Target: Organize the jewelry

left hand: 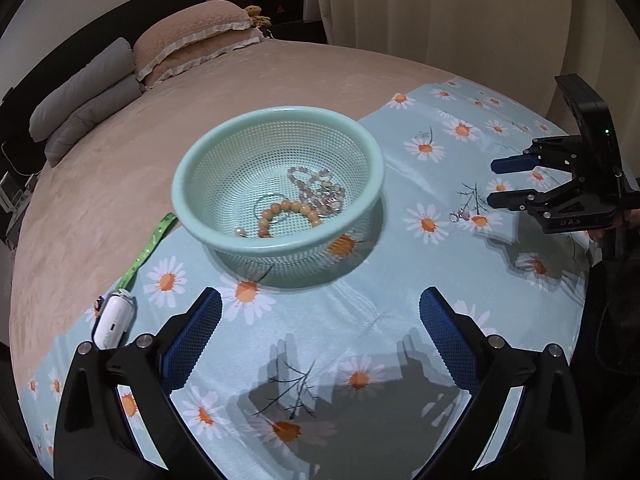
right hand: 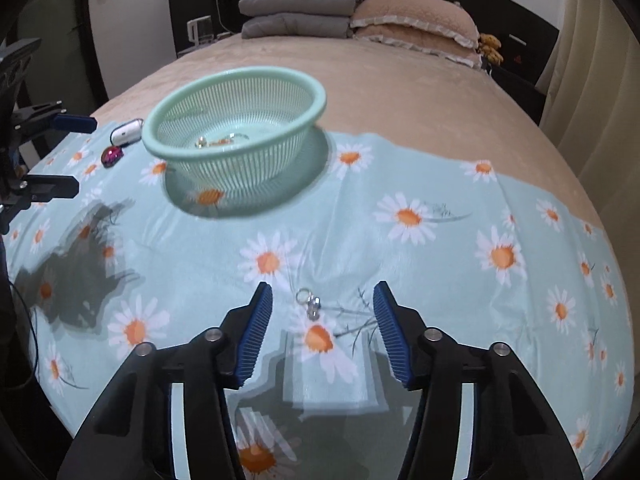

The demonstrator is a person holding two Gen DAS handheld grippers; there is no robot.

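**Left wrist view: jewelry in the basket, one piece still on the cloth**

Left wrist view shows the left tool with its blue-padded fingers spread wide and holding nothing, poised above the daisy-print cloth that covers the near end of the bed. Just beyond its tips sits the mint-green mesh basket. Inside lie an orange bead bracelet and a tangle of pale silvery chain jewelry toward the right of the floor. To the left of the basket, on the cloth's edge, are a white case and a green ribbon that runs off toward the far left.

On the right, the right tool also has its fingers apart and empty. A small silver ring charm lies on the cloth just left of it, well apart from the basket.

From the right wrist view, the silver ring charm rests on the cloth between the spread fingers of the right tool, touching neither pad. The basket stands farther off to the left, with a small dark red object beside the white case at its left.
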